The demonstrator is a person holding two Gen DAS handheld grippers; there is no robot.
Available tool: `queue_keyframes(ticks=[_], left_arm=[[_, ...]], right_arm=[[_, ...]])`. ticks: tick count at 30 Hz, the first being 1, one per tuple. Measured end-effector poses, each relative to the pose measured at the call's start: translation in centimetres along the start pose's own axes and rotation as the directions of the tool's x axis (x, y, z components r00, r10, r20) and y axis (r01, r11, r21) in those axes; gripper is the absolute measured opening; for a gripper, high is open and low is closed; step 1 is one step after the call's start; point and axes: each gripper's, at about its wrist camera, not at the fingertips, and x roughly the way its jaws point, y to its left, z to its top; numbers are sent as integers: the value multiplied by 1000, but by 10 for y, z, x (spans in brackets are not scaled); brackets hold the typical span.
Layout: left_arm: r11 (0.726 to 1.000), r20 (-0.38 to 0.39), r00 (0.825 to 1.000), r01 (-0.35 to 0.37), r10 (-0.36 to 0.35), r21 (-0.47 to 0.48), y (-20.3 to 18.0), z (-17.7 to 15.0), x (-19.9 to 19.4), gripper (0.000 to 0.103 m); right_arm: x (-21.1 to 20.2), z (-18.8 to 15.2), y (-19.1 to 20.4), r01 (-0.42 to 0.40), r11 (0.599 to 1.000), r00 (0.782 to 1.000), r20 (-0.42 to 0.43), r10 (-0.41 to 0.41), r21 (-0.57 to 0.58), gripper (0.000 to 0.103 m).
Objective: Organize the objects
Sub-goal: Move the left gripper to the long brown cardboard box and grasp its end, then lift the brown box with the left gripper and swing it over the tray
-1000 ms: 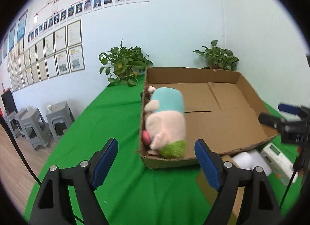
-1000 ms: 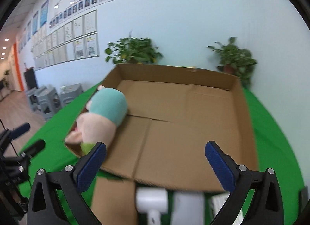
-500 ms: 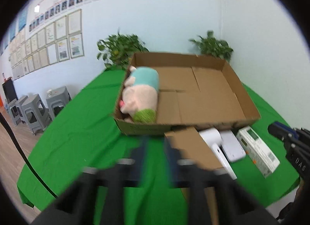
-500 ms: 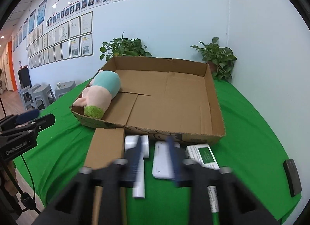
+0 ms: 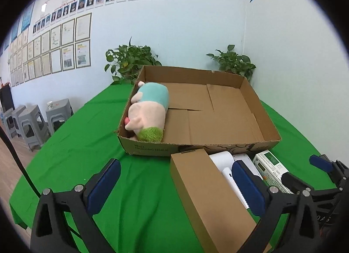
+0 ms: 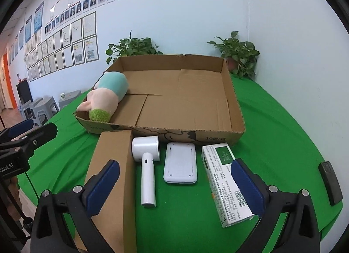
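Observation:
A shallow open cardboard box (image 6: 236, 118) (image 5: 268, 131) lies on the green table with a plush toy (image 6: 104, 98) (image 5: 150, 111) inside at its left end. In front of it lie a closed brown carton (image 6: 113, 170) (image 5: 209, 194), a white handheld device (image 6: 147, 165) (image 5: 226, 163), a flat white pad (image 6: 180, 162) and a green-and-white box (image 6: 226, 179) (image 5: 272, 168). My right gripper (image 6: 174, 187) is open and empty above these items. My left gripper (image 5: 174, 187) is open and empty, over the carton's left side.
A black remote (image 6: 329, 182) lies at the table's right edge. Two potted plants (image 6: 133, 47) (image 6: 237, 54) stand behind the box by the wall. Grey stools (image 5: 32, 120) stand on the floor at left. The table edge is close below both grippers.
Both grippers have pulled back from the cardboard box toward the table's near edge, so the row of items in front of the box now shows. Both are open again after a blurred, narrower look.

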Motion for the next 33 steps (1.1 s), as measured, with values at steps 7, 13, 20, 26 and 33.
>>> queue_keyframes(ticks=[7,13,20,26,33], left_arm=[[999,-56,997,46,-46,-11,1,-6,13,102],[997,-71,994,76,-78,-26,-3,-12,16,102],[996,-71,994,82,-84,-29,-2,-14,15,102],[981,-166,968,178,-190,-84,10,-27,35,102],[958,-281,917,261,-284,-118,14,-53,56,99]], right_arm=[[5,-6,7,-25,999,1000,-17,25,-27,103],[12,-9,14,-10,999,1000,-14,9,-46,103],[15,-15,15,-79,996,997,-25,78,-38,103],[18,-45,21,-195,980,973,-131,188,-39,102],[21,-66,67,-294,951,935,-235,266,-93,102]])
